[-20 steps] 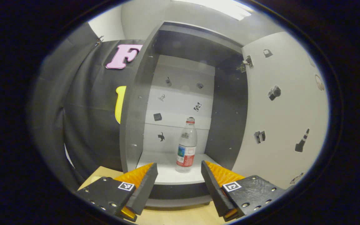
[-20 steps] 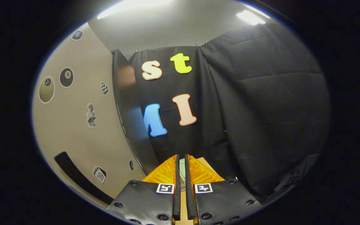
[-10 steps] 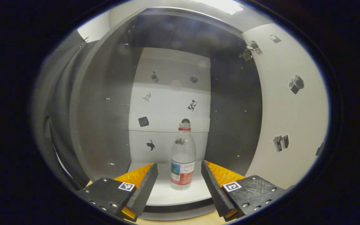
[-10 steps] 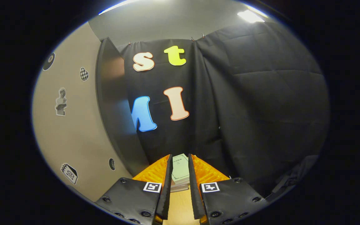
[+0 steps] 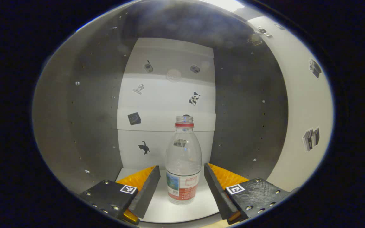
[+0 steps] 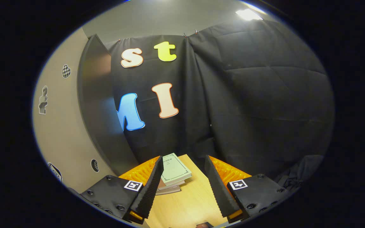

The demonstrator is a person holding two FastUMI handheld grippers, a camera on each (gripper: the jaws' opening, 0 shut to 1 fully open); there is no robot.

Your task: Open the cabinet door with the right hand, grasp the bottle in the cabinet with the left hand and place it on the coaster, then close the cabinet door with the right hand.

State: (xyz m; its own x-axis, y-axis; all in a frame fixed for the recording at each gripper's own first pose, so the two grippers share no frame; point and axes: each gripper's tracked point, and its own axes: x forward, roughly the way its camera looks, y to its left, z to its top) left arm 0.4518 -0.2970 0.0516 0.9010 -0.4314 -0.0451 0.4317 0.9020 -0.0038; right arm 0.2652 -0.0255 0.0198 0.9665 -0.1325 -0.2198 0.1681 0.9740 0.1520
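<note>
The left hand-held gripper (image 5: 182, 181) is gaping wide, gripping nothing, its two fingers flanking one upright bottle (image 5: 183, 160) on the cabinet (image 5: 84, 104) floor. At twelve o'clock, six stickers (image 5: 143, 147) are dotting the back panel. The right hand-held gripper (image 6: 182, 175) is spreading wide, empty, over the worktop (image 6: 188, 202); a stack of books (image 6: 172, 173) is lying beyond.

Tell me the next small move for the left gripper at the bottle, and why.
Probably ease slightly further in, then close. The left gripper is open with the upright bottle centred between its fingers, with gaps either side, standing on the cabinet floor.
</note>
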